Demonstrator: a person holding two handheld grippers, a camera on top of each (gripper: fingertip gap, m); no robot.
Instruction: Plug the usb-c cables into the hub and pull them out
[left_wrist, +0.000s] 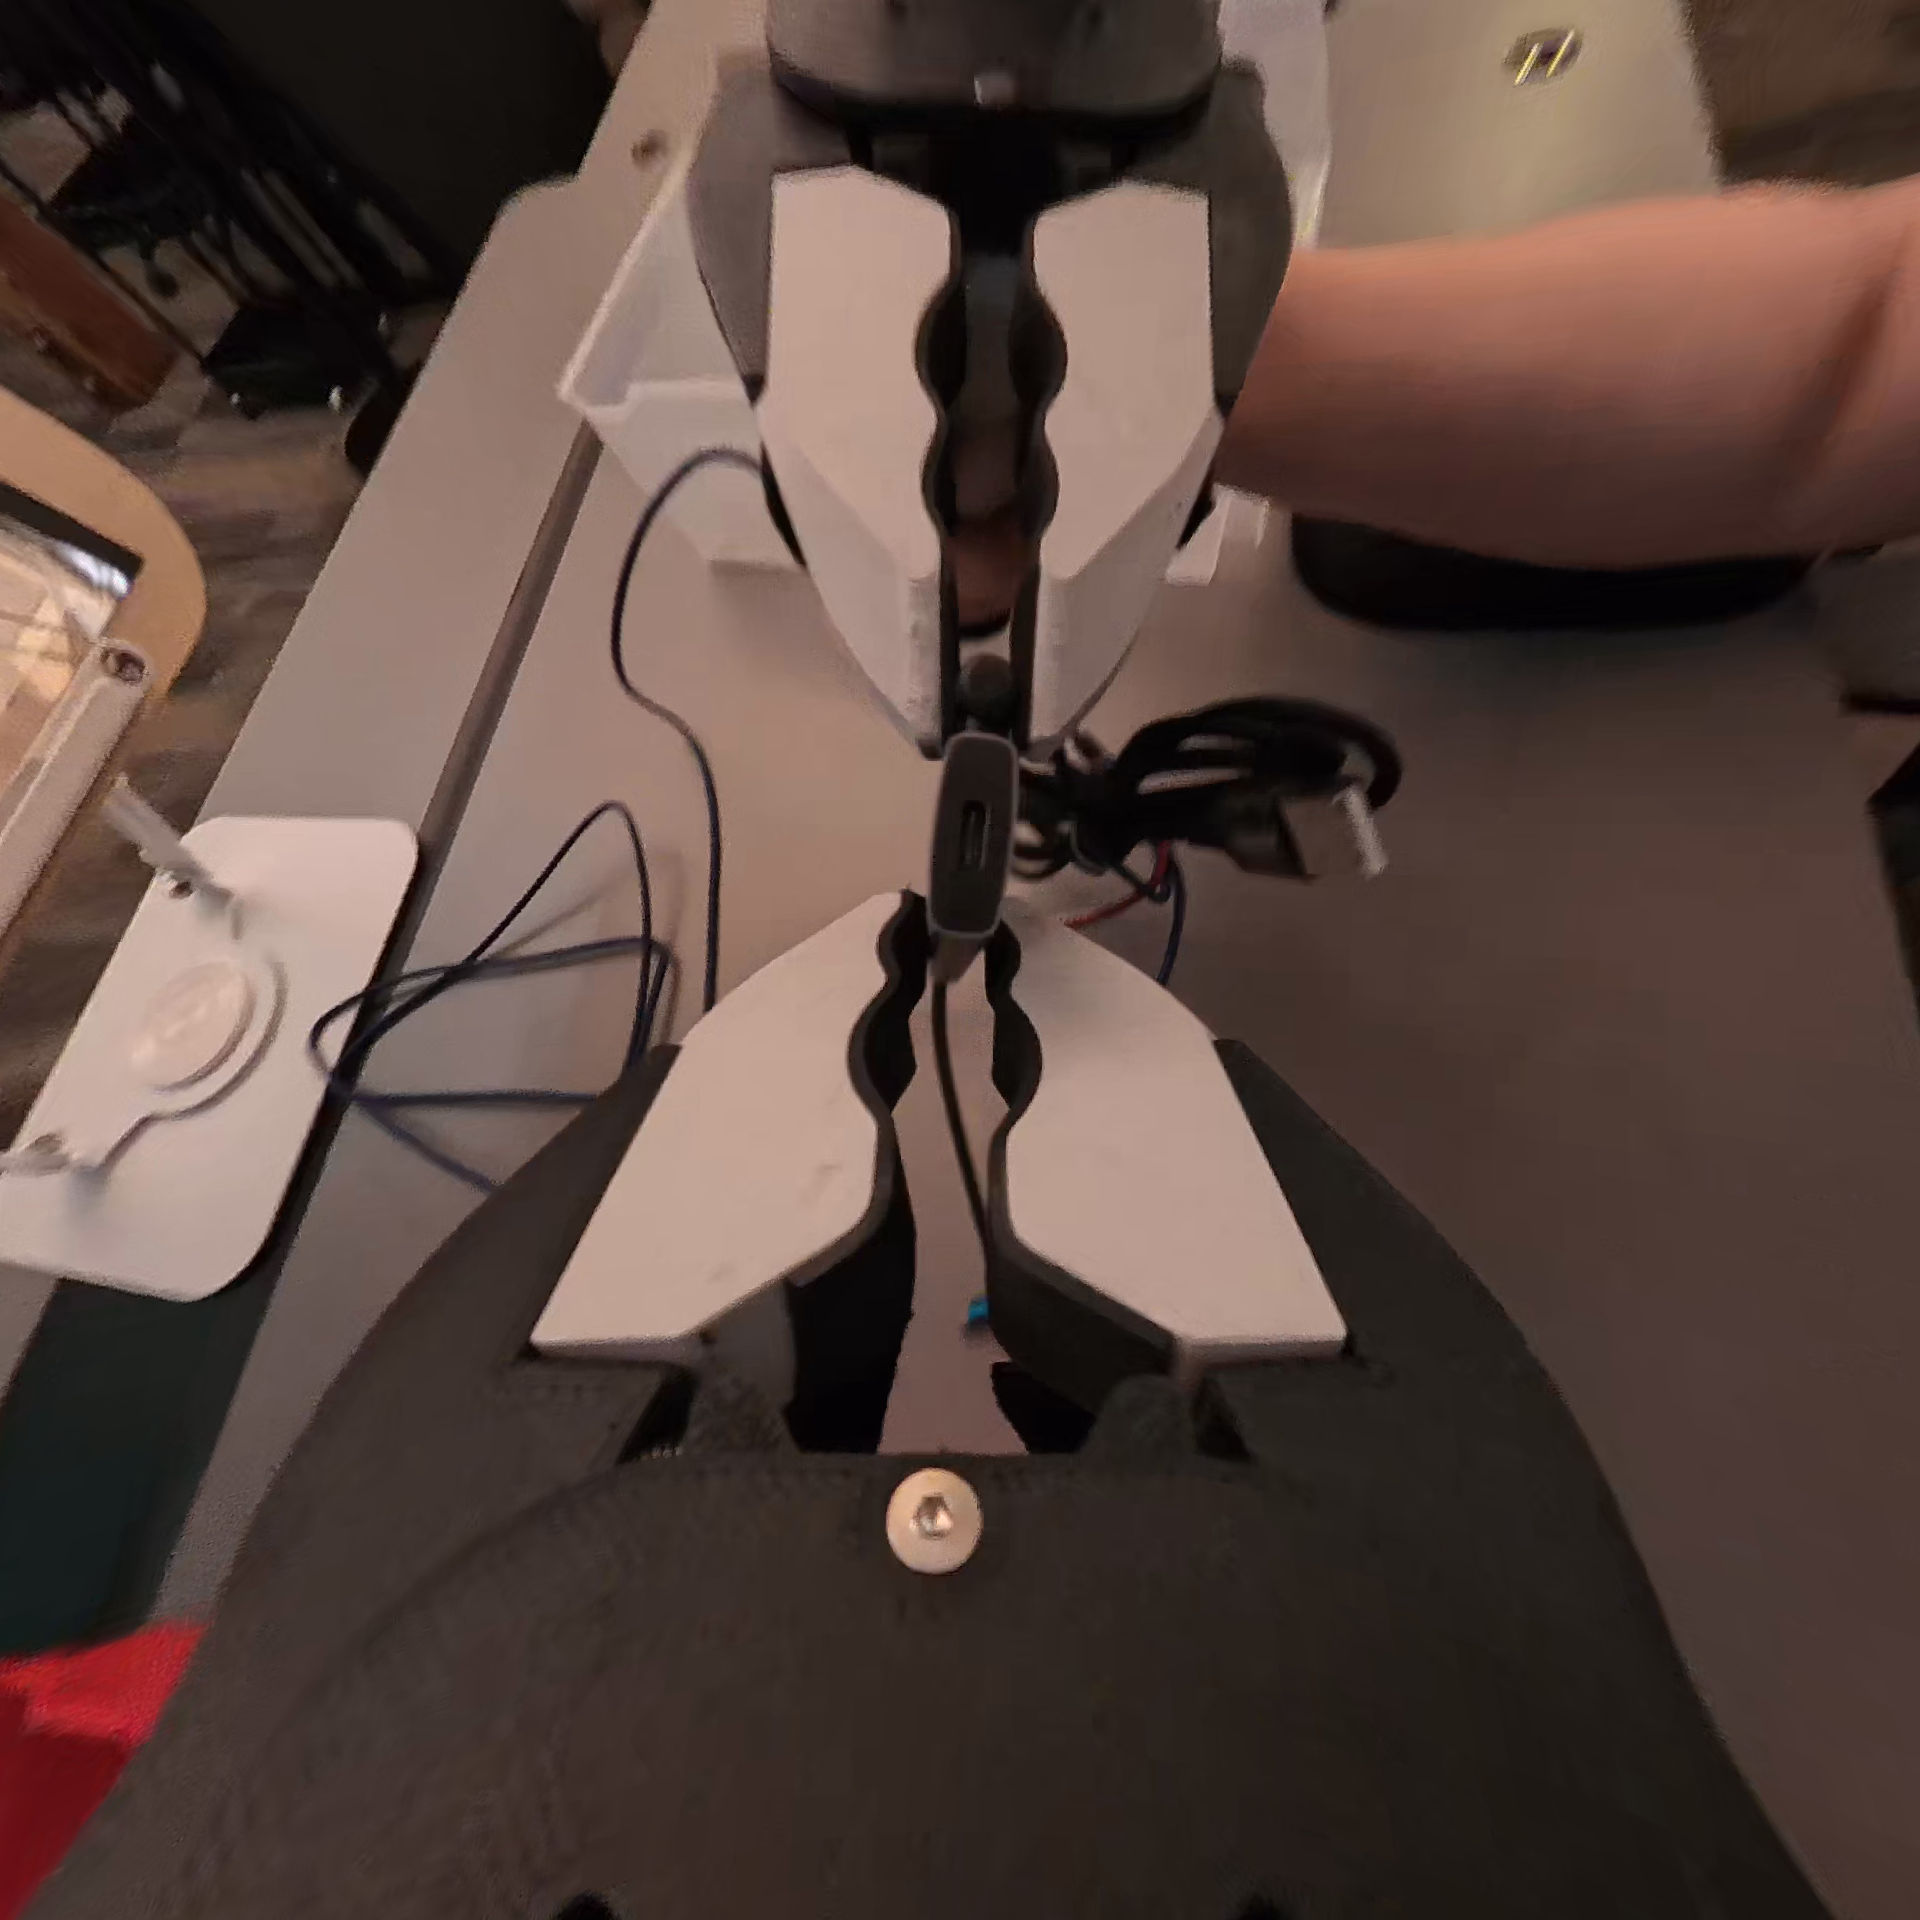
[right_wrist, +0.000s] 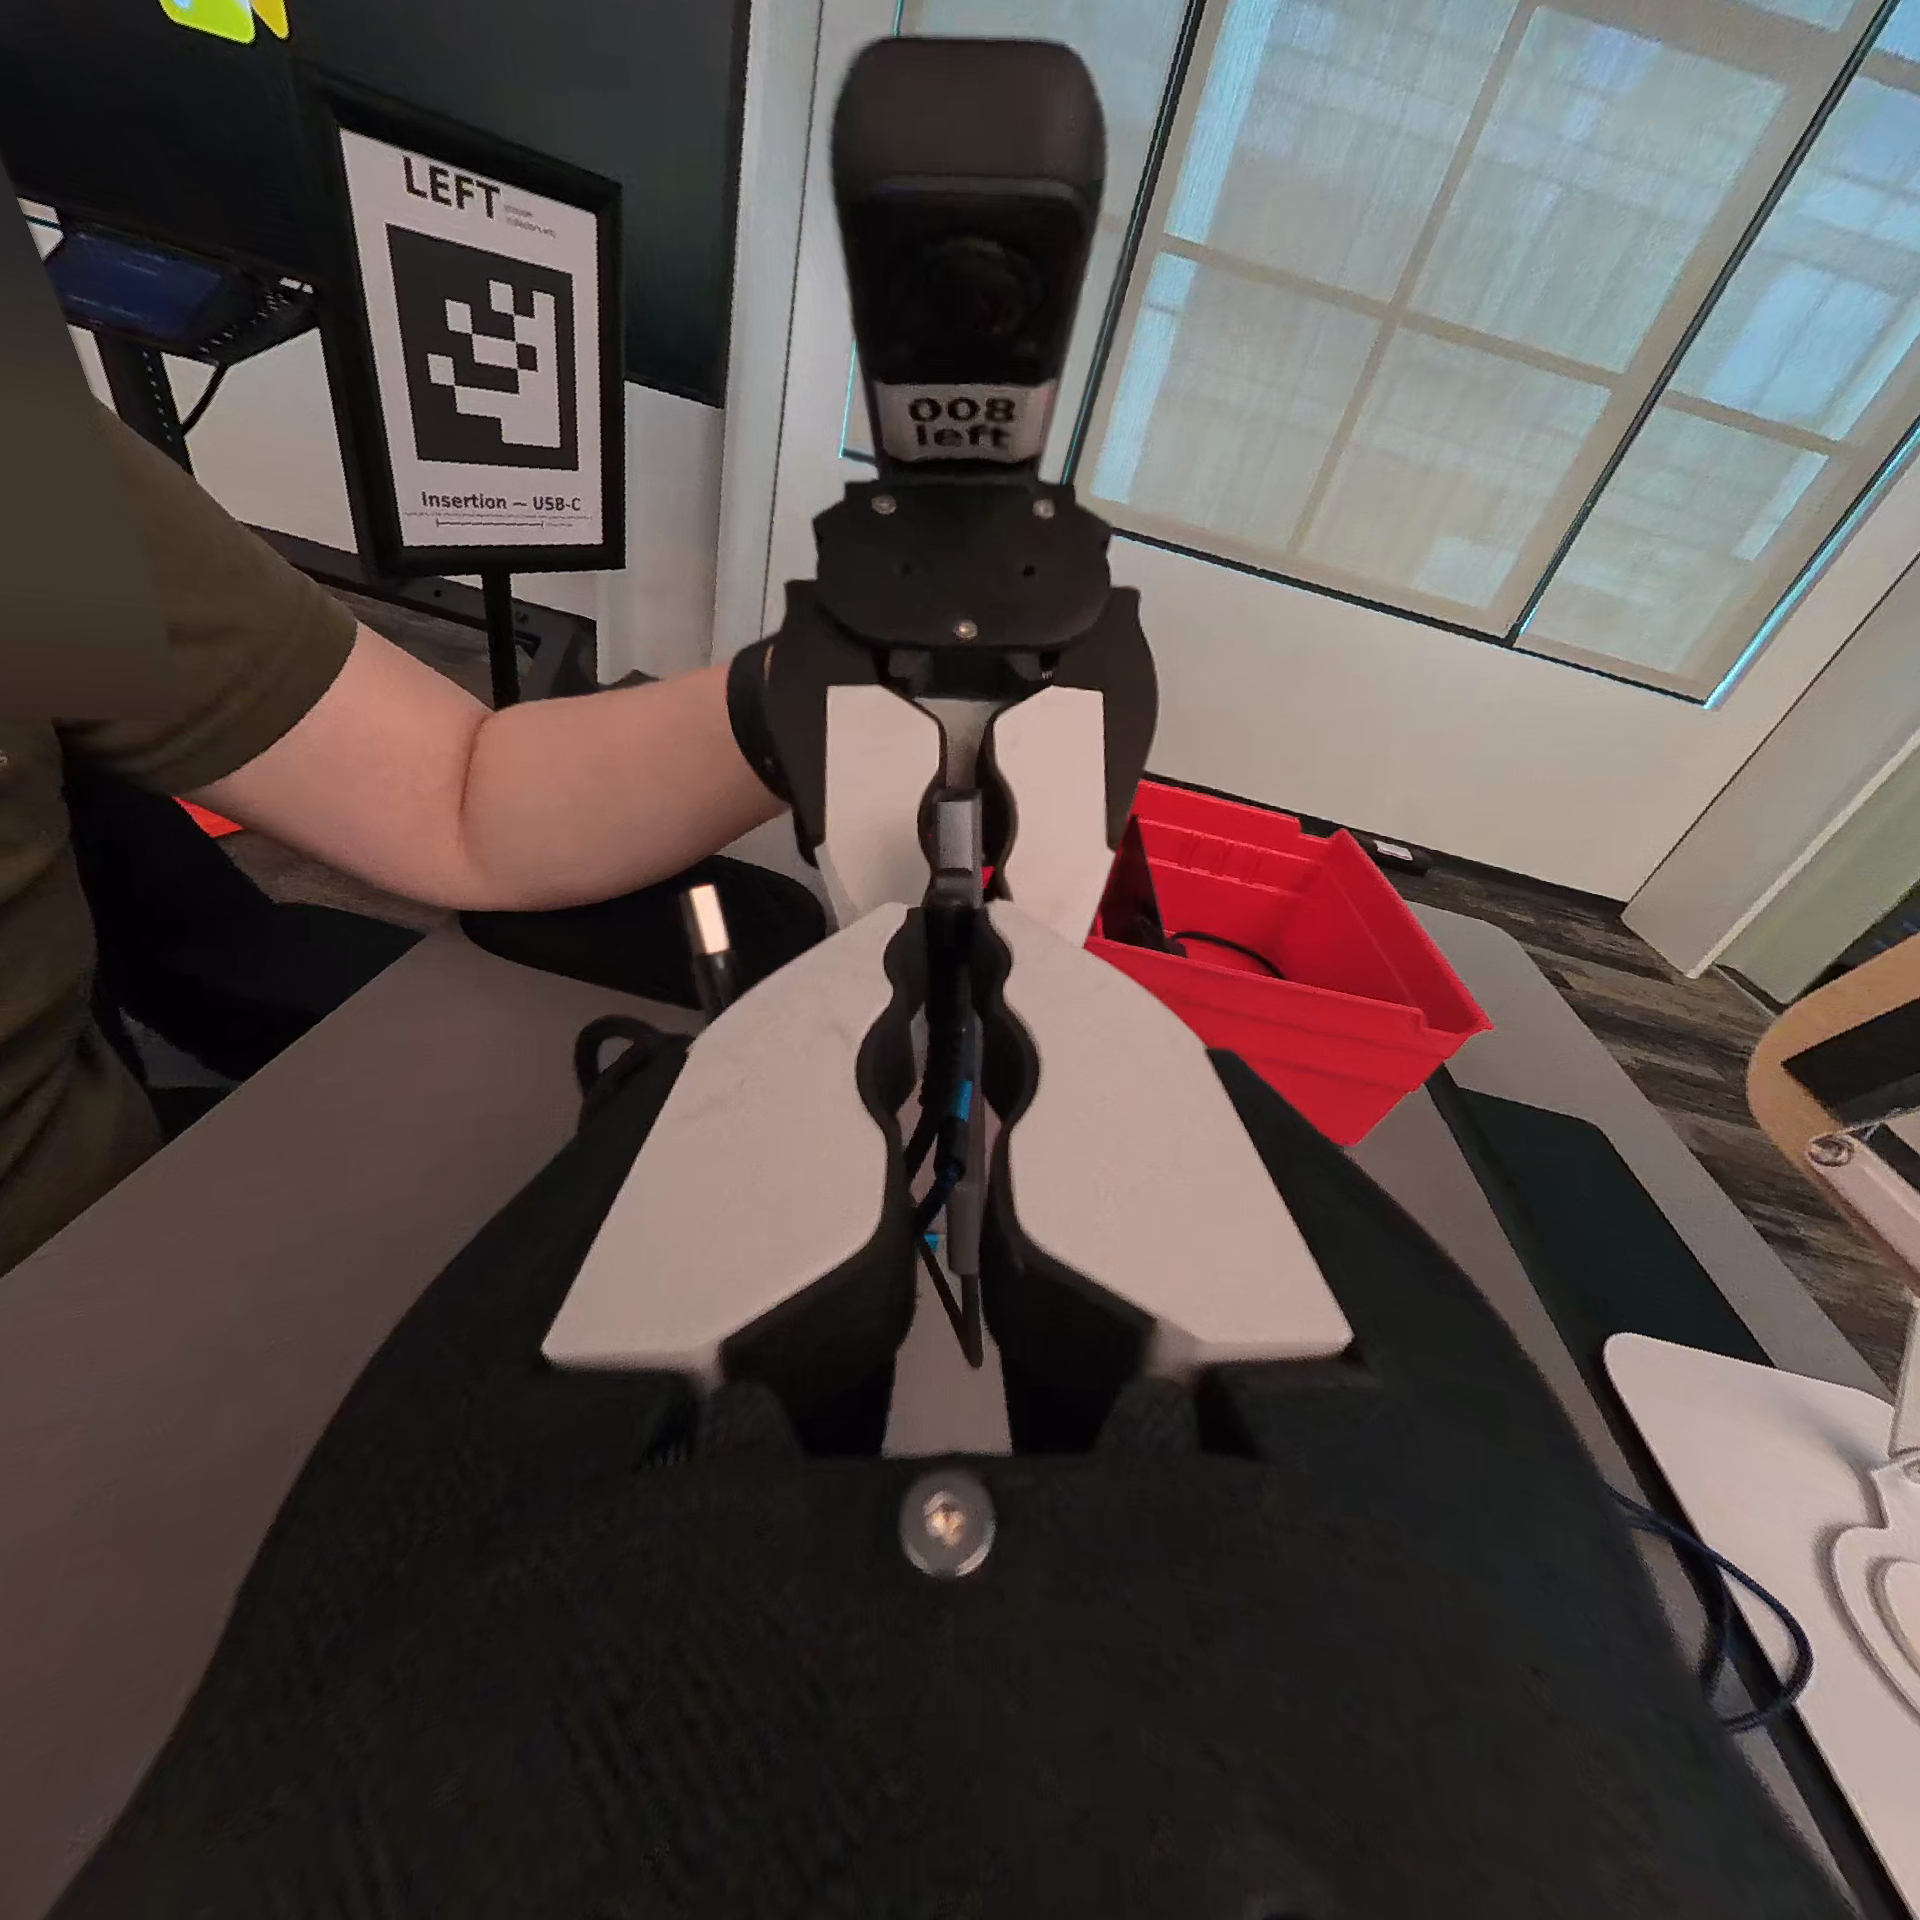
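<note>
Left tool (left_wrist: 948, 940) clamped on the grey hub (left_wrist: 971, 831), raised above the counter (left_wrist: 1507, 1091). Right tool (right_wrist: 948, 935) directly opposite, tips nearly touching, closed on a dark usb-c cable (right_wrist: 961, 1091) at the hub's far end. Black cable bundle (left_wrist: 1195, 790) just beyond, right.

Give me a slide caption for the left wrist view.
Left gripper holds the grey hub up to the right gripper above a grey table.
</note>
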